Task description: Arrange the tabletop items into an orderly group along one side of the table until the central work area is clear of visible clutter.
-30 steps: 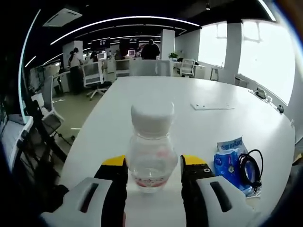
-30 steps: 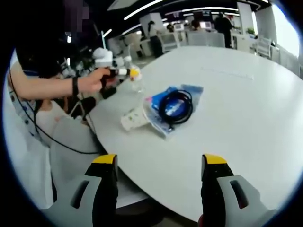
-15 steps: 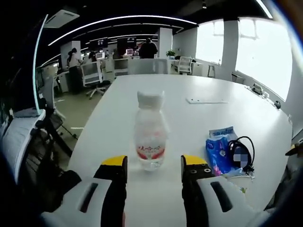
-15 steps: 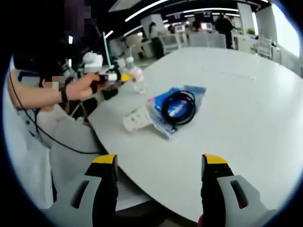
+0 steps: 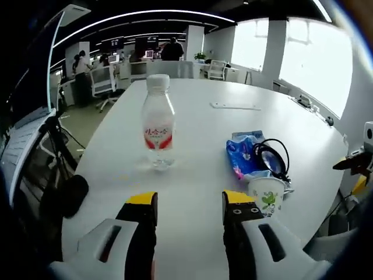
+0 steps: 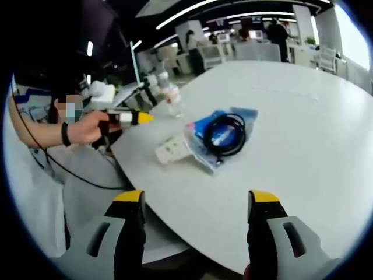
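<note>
A clear water bottle (image 5: 158,125) with a white cap and red label stands upright near the white table's (image 5: 192,128) left edge. My left gripper (image 5: 189,204) is open a short way back from it, with nothing between its jaws. To the right lie a blue packet (image 5: 243,158), a coiled black cable (image 5: 269,158) on top of it, and a white cup (image 5: 267,195) with a green print. In the right gripper view, my right gripper (image 6: 195,201) hangs open over the near table edge, well short of the packet (image 6: 224,129), cable (image 6: 228,134), cup (image 6: 172,150) and bottle (image 6: 170,96). A hand holds the left gripper (image 6: 125,118) there.
A flat white sheet (image 5: 235,106) lies farther out on the table. Office chairs (image 5: 102,87) and standing people are beyond the far end. The person's sleeve and legs (image 6: 76,175) are by the table's near-left edge. The right gripper (image 5: 355,163) shows at the right side.
My left gripper has let go of the bottle and drawn back; the bottle now stands alone on the table. The right gripper has stayed where it was.
</note>
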Tool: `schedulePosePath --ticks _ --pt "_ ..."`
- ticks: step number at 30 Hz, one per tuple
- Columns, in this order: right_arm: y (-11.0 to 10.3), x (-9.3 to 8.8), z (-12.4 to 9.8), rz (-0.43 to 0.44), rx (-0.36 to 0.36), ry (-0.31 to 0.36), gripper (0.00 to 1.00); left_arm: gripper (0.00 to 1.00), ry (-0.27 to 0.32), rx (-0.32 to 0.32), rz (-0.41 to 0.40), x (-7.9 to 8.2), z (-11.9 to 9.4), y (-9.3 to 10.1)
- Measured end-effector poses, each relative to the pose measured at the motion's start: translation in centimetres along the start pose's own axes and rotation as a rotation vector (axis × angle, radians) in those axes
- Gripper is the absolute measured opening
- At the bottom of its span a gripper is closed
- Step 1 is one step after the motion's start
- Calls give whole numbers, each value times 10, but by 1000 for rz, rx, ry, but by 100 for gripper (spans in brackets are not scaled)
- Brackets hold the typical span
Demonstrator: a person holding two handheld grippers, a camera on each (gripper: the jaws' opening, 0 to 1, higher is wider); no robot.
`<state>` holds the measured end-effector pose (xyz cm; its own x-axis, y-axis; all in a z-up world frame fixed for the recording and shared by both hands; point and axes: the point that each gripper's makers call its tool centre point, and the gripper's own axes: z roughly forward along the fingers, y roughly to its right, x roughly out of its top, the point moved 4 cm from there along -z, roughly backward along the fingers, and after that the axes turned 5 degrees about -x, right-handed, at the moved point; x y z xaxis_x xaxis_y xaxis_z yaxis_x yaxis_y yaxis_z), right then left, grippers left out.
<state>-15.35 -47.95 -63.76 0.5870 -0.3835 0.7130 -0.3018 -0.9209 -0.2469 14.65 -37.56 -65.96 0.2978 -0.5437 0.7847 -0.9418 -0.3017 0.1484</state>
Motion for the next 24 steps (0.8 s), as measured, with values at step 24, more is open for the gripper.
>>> schedulePosePath --ticks 24 --pt "0 -3 -8 6 -6 35 70 55 -147 -281 59 -31 26 84"
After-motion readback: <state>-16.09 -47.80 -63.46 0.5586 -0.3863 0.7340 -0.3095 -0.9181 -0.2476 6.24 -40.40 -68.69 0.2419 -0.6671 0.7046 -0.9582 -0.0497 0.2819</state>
